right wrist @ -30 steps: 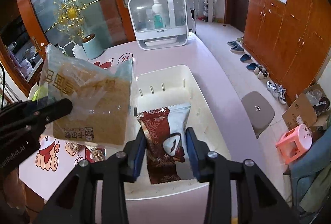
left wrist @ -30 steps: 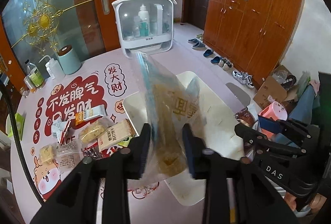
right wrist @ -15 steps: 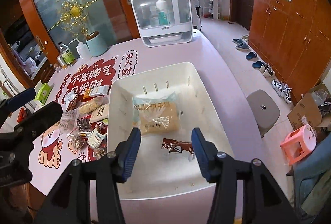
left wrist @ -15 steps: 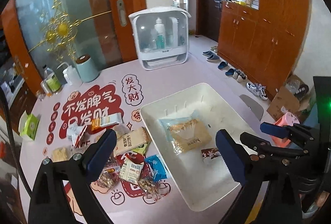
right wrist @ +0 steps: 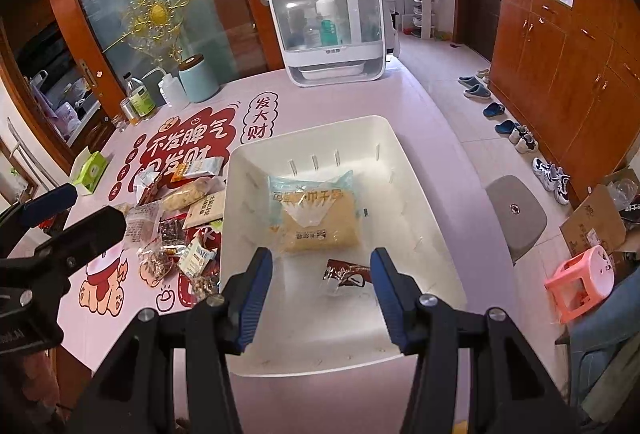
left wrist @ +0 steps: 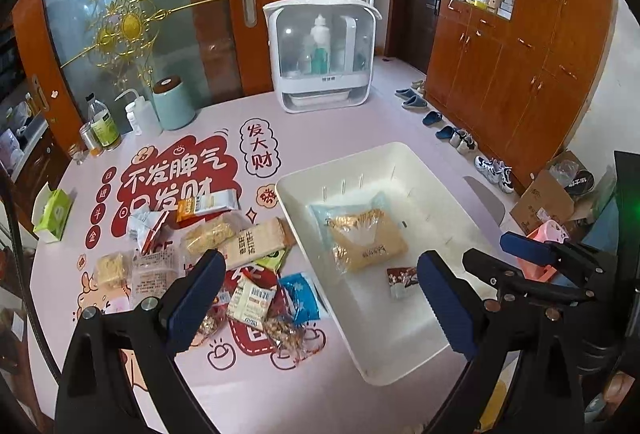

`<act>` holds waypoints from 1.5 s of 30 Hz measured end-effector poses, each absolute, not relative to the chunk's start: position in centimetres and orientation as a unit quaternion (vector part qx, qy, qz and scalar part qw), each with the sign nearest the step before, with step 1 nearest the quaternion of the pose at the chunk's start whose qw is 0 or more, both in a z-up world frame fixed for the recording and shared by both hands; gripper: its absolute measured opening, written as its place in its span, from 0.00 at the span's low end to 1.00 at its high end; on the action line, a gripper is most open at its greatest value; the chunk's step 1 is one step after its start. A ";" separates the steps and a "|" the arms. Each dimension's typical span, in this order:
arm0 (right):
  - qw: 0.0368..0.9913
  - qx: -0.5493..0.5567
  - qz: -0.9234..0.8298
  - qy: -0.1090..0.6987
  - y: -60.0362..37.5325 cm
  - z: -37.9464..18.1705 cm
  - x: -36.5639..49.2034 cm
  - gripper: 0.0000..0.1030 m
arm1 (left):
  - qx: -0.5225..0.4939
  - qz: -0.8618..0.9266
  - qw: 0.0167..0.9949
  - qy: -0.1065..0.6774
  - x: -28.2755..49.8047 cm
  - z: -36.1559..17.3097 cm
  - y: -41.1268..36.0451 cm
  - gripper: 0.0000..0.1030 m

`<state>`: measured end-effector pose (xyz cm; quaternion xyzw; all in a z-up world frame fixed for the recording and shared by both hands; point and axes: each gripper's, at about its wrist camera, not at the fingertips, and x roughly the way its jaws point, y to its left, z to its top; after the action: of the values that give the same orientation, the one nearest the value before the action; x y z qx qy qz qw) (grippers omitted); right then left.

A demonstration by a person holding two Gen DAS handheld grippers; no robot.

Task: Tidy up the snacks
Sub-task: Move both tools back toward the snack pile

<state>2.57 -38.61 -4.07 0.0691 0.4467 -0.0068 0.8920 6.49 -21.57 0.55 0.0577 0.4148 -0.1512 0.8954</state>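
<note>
A white bin (left wrist: pixel 400 362) (right wrist: pixel 448 266) stands on the pink table. In it lie a large clear bag of yellow snack (left wrist: pixel 366 240) (right wrist: pixel 314 215) and a small brown packet (left wrist: pixel 401 278) (right wrist: pixel 347 272). Several loose snack packets (left wrist: pixel 240 266) (right wrist: pixel 180 226) lie in a pile left of the bin. My left gripper (left wrist: pixel 316 298) is open and empty, raised above the bin's left edge. My right gripper (right wrist: pixel 320 294) is open and empty, above the bin's near end; it also shows in the left wrist view (left wrist: pixel 532 258).
A white cabinet with bottles (left wrist: pixel 322 53) (right wrist: pixel 328 29) stands at the table's far side. A teal canister (left wrist: pixel 173 103), bottles (left wrist: pixel 102 123) and a green tissue box (left wrist: pixel 54 209) stand at the left. A grey stool (right wrist: pixel 516 213) and pink stool (right wrist: pixel 584 278) are on the floor to the right.
Both grippers opened and let go: the yellow bag and the brown packet now lie in the bin. Both grippers pulled back and up, and their jaws are wider apart.
</note>
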 end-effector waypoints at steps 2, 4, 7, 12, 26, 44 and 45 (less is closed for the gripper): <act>0.892 0.068 -0.004 0.447 -38.3 -4.1 2.5 0.50 | 0.057 -0.151 0.895 0.417 6.3 0.5 -21.3 0.93; 0.892 0.065 -0.001 0.447 -38.0 -4.1 2.3 0.50 | 0.056 -0.152 0.893 0.421 6.0 0.5 -21.0 0.93; 0.892 0.065 0.005 0.446 -37.5 -4.1 2.2 0.50 | 0.056 -0.152 0.891 0.424 5.4 0.5 -20.4 0.93; 0.892 0.061 0.020 0.448 -35.8 -4.3 2.5 0.50 | 0.062 -0.134 0.893 0.424 4.5 0.6 -18.8 0.93; 0.886 0.015 0.081 0.455 -26.3 -4.3 4.2 0.50 | 0.037 -0.072 0.902 0.425 3.1 -0.1 -8.5 0.93; 0.879 0.033 0.045 0.473 -11.1 -4.4 10.5 0.51 | 0.034 -0.047 0.906 0.419 10.8 0.0 16.2 0.93; 0.878 0.041 0.045 0.475 -10.4 -4.7 11.1 0.56 | 0.042 -0.054 0.904 0.421 11.8 -0.2 17.1 0.93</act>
<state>11.09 -10.40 -4.69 0.0406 0.4751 0.0454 0.8778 11.79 17.06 -0.21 0.0422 0.4211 -0.0539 0.9044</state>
